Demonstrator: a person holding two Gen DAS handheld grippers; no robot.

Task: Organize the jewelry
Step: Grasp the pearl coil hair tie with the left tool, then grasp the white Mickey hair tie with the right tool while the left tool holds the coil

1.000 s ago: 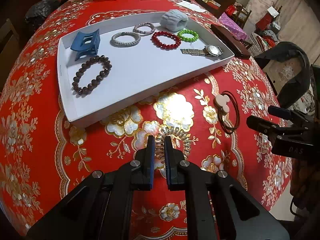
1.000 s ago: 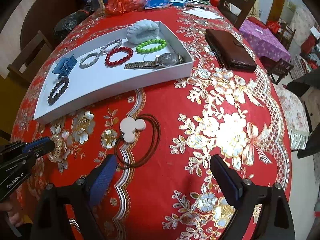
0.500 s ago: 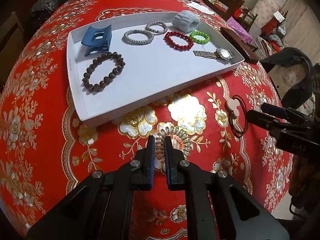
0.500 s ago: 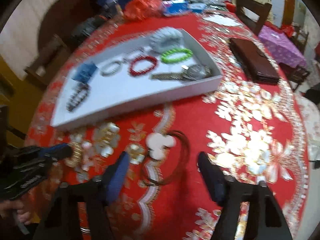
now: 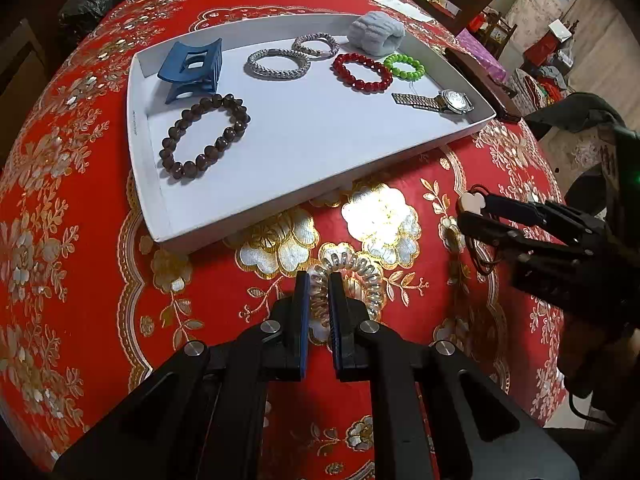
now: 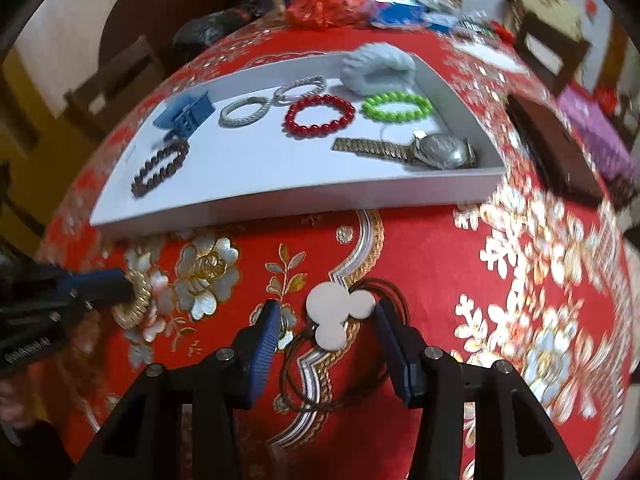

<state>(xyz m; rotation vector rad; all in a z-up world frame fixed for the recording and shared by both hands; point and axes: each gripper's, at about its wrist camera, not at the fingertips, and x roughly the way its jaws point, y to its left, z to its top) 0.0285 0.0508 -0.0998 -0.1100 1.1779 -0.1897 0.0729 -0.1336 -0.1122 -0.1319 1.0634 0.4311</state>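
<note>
My left gripper point(image 5: 319, 292) is shut on a clear spiral hair tie point(image 5: 352, 276) and holds it just above the red cloth in front of the white tray point(image 5: 160, 220). It also shows in the right wrist view point(image 6: 132, 300). My right gripper point(image 6: 326, 320) is open, its fingers on either side of a white mouse-shaped charm point(image 6: 338, 314) on a brown cord loop point(image 6: 320, 396). The tray point(image 6: 280, 204) holds a blue claw clip point(image 5: 192, 70), a brown bead bracelet point(image 5: 204, 136), two silver bracelets, red point(image 5: 362, 72) and green point(image 5: 404, 66) bead bracelets, a watch point(image 5: 436, 101) and a grey scrunchie point(image 5: 376, 32).
A brown wallet point(image 6: 556, 148) lies right of the tray. Bags and clutter point(image 6: 328, 6) crowd the table's far end. Chairs stand around the round table, which drops off close behind both grippers.
My right gripper has moved forward and left over the cord loop, its fingers closing in around the charm. My left gripper, holding the spiral tie, has moved closer to the tray.
</note>
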